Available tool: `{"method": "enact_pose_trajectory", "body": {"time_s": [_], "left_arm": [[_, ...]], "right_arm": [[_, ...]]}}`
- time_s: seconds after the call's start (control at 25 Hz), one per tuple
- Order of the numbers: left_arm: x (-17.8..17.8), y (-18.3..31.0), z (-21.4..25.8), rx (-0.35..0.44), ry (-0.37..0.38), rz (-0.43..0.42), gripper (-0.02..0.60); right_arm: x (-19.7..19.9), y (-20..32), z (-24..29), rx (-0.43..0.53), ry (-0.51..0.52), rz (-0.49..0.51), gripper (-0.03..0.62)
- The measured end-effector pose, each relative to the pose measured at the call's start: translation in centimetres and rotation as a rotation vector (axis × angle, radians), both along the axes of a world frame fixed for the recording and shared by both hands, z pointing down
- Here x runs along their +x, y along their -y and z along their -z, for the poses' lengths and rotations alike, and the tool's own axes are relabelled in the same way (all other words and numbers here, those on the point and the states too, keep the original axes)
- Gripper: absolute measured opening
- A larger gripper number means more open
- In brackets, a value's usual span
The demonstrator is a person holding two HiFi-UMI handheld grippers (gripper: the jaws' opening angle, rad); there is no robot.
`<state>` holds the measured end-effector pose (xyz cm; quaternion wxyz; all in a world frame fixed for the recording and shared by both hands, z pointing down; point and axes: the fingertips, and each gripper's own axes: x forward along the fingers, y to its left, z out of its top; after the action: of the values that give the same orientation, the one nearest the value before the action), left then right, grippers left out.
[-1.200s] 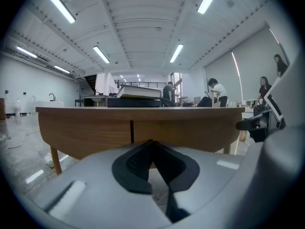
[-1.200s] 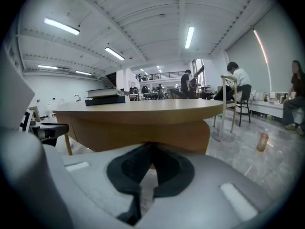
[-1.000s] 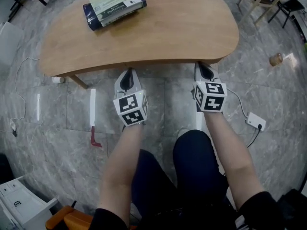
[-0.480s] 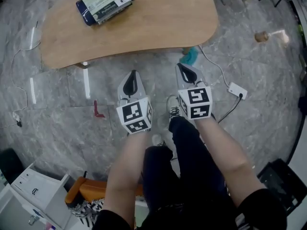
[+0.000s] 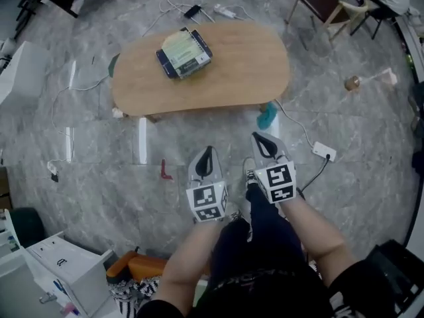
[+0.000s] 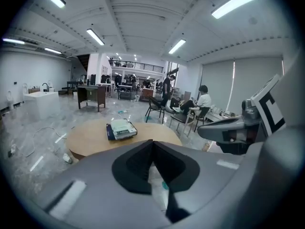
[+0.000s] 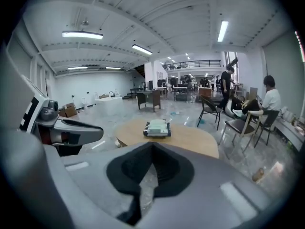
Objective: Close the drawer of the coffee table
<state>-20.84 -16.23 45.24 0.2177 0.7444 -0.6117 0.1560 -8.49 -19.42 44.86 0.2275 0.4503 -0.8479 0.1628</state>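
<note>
The oval wooden coffee table (image 5: 225,78) stands on the grey stone floor, with a wrapped pack (image 5: 185,52) lying on its top. No drawer shows on it from any view. My left gripper (image 5: 207,152) and right gripper (image 5: 258,138) hang side by side in the air, well short of the table's near edge. Both are shut with nothing between the jaws. In the left gripper view the table (image 6: 90,135) and pack (image 6: 121,129) lie beyond the shut left gripper (image 6: 152,142). The right gripper view shows the table (image 7: 190,137) past the shut right gripper (image 7: 152,144).
A teal object (image 5: 267,116) sits by the table's near right end. A white power strip (image 5: 324,152) with a cable lies on the floor at right, a small red item (image 5: 165,171) at left. A white cabinet (image 5: 59,267) stands lower left, chairs (image 5: 324,2) far right.
Both grippers have lifted and drawn back from the table's near edge. The head view has risen, so the table now looks smaller and farther away.
</note>
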Motion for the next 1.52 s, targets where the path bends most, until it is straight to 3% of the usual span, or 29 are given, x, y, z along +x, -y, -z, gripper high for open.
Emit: {"method": "enact_pose_trajectory", "body": {"time_s": [0.28,0.48,0.84,1.16,1.36,1.52], "left_arm": [[-1.0,-5.5,13.5,0.143,-0.004,-0.020,0.003],[-1.3,-10.4,18.0,0.189,-0.001,-0.077,0.003],[-2.0,-19.6,19.9,0.158,-0.033,-0.133,0.003],[-0.7,-23.9,21.3,0.168,-0.045,-0.131,0.003],[1.4,-26.2,21.6,0.173,-0.041,-0.099,0.003],[5.3,-28.0,21.2,0.156,-0.056,-0.096,0.003]], "right_arm": [[-1.3,-4.7,12.8,0.110,0.057,0.031,0.000],[-2.4,-10.1,18.8,0.167,0.068,0.066,0.001],[-4.4,-21.6,21.1,0.110,0.089,0.155,0.000],[-2.9,-26.6,21.2,0.084,0.104,0.196,0.002],[-0.5,-28.7,21.5,0.089,0.108,0.229,0.002],[2.8,-30.5,21.5,0.083,0.108,0.251,0.002]]}}
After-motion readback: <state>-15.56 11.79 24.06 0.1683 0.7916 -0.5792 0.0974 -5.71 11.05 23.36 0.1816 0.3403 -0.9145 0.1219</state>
